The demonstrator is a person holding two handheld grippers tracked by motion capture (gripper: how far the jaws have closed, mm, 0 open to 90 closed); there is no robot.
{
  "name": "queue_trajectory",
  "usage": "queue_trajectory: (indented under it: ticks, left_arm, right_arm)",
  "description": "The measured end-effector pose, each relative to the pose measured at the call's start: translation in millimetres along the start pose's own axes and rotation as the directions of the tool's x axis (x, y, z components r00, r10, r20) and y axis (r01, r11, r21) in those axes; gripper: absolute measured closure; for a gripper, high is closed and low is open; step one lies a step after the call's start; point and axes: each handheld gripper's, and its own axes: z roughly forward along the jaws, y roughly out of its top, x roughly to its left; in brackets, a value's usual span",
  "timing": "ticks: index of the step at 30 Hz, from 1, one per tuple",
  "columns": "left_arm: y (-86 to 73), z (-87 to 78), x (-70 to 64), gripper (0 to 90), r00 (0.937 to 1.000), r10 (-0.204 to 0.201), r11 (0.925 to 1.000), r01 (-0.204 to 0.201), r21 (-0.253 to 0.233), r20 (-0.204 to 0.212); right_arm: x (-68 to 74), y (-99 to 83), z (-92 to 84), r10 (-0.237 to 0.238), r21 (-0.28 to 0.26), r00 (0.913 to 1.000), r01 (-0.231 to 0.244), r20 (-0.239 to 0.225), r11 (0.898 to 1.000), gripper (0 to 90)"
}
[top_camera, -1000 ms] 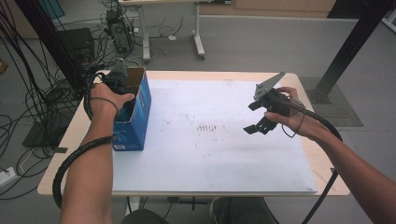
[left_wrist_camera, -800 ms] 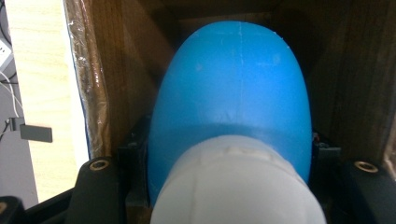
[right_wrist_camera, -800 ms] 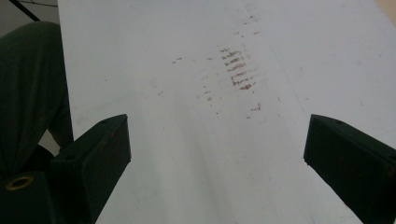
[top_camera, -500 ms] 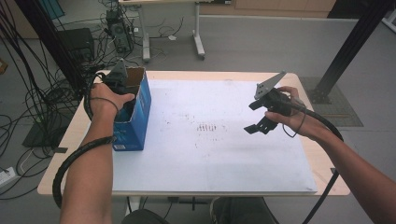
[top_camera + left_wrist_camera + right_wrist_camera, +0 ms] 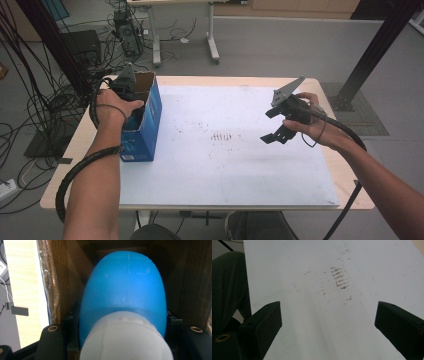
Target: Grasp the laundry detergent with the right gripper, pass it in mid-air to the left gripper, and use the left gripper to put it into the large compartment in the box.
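Reaching into the blue cardboard box (image 5: 145, 127) at the table's left, the left gripper (image 5: 131, 100) is closed on a blue bottle (image 5: 126, 287) with white cap; the right gripper (image 5: 272, 125) hovers wide open, empty.

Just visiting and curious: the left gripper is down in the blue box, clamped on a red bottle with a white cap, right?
Not quite: the bottle is blue, not red, as the left gripper view shows. The rest holds: the left gripper is down in the blue box, clamped on that bottle with its white cap.
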Motion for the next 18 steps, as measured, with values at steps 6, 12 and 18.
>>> queue_trajectory:
  ticks: [6,12,18]
  left_arm:
    - [-1.0,-5.7,1.4,32.7,0.9998,-0.009,0.9998,0.009,-0.016,0.020]
    - [-3.1,-15.1,2.4,30.7,0.9999,-0.006,0.9994,0.006,-0.033,0.013]
    - [-7.4,-26.6,3.1,29.4,1.0000,0.005,0.9986,-0.005,-0.052,0.000]
  right_arm:
    - [0.4,1.4,0.2,-0.011,-0.002,0.9999,0.011,-0.002,1.000,7.4]
    - [-0.2,2.8,-1.6,-0.010,-0.004,0.9999,0.010,0.004,1.000,7.4]
    - [-0.4,4.1,-2.2,-0.006,-0.003,1.0000,0.006,0.005,1.000,7.4]
